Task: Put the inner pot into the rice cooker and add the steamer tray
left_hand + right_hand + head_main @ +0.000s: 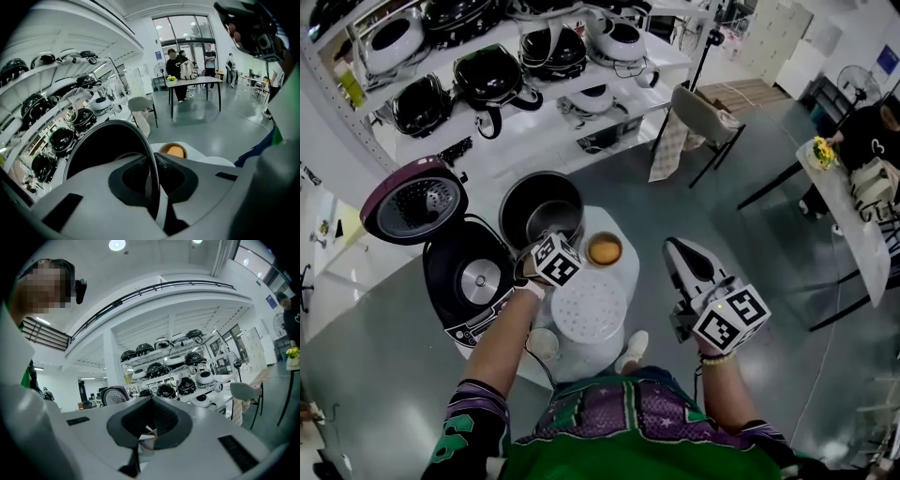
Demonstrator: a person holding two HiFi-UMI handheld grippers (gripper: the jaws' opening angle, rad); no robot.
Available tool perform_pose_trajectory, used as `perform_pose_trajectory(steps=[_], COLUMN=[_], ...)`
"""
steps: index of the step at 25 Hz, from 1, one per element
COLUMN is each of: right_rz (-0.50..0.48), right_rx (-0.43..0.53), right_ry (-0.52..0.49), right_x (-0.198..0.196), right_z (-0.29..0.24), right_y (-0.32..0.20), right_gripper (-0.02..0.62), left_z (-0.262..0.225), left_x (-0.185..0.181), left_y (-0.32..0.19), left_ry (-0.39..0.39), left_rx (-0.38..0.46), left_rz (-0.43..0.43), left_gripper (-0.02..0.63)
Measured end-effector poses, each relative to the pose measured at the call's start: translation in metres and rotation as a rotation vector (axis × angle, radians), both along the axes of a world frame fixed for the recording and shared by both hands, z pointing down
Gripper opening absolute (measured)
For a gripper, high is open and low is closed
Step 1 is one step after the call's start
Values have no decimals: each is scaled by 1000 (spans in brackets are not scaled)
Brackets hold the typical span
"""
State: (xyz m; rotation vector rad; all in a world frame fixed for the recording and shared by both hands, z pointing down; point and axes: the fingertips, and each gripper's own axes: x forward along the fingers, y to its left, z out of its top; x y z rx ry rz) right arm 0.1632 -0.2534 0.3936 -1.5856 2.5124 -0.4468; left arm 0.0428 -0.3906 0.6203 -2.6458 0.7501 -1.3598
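Note:
The dark inner pot (542, 211) hangs over the far side of the round white table (623, 272), a little right of the open rice cooker (473, 279) with its raised purple lid (412, 202). My left gripper (546, 240) is shut on the pot's near rim; in the left gripper view the thin rim (146, 154) runs between the closed jaws of the left gripper (153, 190). The white perforated steamer tray (589, 306) lies flat on the table just below that hand. My right gripper (677, 247) floats right of the table, shut and empty; in its own view the right gripper (152, 401) points level at the shelves.
An orange-filled bowl (604, 249) sits beside the pot, and a small white cup (542, 344) is at the table's near edge. Shelves of several rice cookers (487, 75) fill the back. A chair (698, 117) and a long table (848, 220) with a seated person stand to the right.

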Motion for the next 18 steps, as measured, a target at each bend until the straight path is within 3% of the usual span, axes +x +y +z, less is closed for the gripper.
perform_pose_trajectory(steps=[10, 18], right_rz=[-11, -46], right_rx=[42, 72], right_ry=[2, -1], right_x=[-25, -51], right_z=[-17, -27], right_y=[9, 15], right_gripper=[5, 5], left_z=[-64, -111], left_x=[1, -26], left_y=[23, 50], left_ry=[51, 60], left_rx=[58, 99], left_rz=[75, 115], left_gripper=[51, 52])
